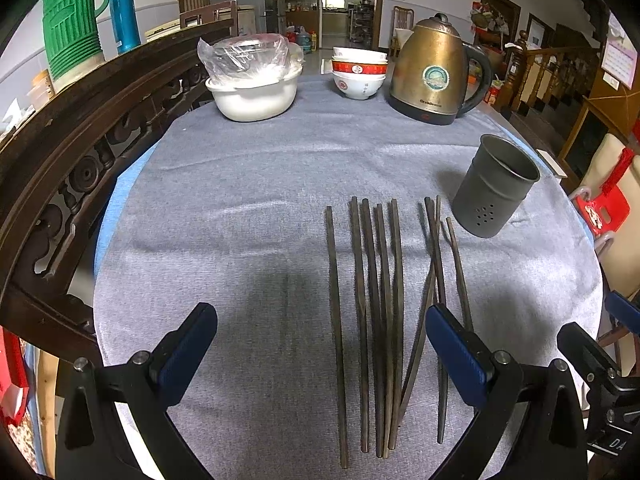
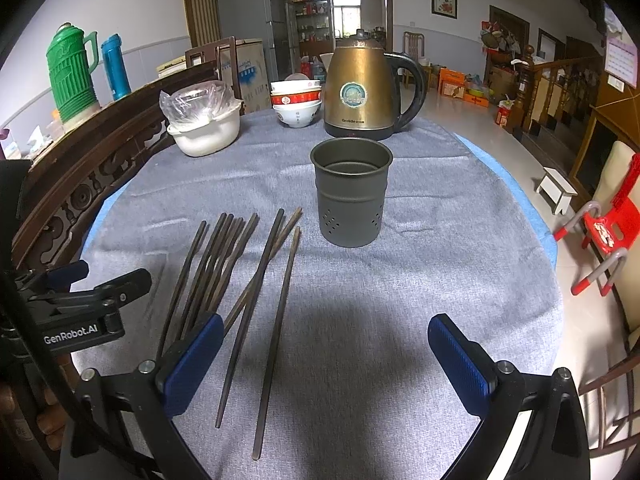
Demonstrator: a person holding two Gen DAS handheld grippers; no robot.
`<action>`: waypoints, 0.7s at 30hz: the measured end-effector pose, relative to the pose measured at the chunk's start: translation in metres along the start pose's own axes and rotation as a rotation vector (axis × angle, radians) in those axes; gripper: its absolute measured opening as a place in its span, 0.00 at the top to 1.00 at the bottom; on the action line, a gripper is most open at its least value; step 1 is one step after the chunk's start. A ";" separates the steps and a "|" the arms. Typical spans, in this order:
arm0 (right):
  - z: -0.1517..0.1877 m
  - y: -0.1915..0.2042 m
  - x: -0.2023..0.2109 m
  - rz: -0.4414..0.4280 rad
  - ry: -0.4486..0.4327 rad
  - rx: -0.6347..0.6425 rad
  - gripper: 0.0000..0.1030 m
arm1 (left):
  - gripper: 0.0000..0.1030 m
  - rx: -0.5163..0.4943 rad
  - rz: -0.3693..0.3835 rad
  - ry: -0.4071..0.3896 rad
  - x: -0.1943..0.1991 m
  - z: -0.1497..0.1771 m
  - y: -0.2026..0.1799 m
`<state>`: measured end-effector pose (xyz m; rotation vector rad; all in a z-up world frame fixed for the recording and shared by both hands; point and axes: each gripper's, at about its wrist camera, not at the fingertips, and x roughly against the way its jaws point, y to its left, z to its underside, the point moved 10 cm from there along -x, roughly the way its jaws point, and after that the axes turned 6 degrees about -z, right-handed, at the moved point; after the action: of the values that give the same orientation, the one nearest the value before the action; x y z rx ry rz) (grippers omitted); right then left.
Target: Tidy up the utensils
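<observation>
Several dark wooden chopsticks (image 1: 378,320) lie side by side on the grey cloth, pointing away from me; the right wrist view has the chopsticks (image 2: 240,288) fanned out at lower left. A grey metal utensil holder (image 1: 494,188) with small holes stands upright and empty to their right; it is the holder (image 2: 351,194) at the centre of the right wrist view. My left gripper (image 1: 320,320) is open above the near ends of the chopsticks. My right gripper (image 2: 326,330) is open over bare cloth, right of the chopsticks.
At the table's far side stand a brass kettle (image 1: 432,76), stacked bowls (image 1: 359,74) and a white pot (image 1: 256,88) covered with plastic. A carved wooden chair back (image 1: 80,152) curves along the left. A red chair (image 2: 604,236) stands off the right edge.
</observation>
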<state>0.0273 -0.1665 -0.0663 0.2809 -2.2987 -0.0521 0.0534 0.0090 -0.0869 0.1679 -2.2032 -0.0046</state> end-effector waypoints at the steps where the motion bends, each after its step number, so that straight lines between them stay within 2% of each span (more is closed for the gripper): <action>1: 0.000 0.000 0.000 0.000 0.000 0.002 0.00 | 0.00 0.001 -0.001 -0.001 0.000 0.000 0.000; 16: 0.001 0.004 -0.003 0.015 0.018 0.016 0.00 | 0.00 0.014 0.007 -0.019 0.004 -0.003 0.008; 21: 0.001 0.003 0.006 0.033 -0.012 0.009 0.00 | 0.00 0.011 0.007 -0.004 0.001 -0.002 0.008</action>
<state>0.0226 -0.1651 -0.0623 0.2481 -2.3155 -0.0268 0.0532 0.0165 -0.0847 0.1659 -2.2081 0.0110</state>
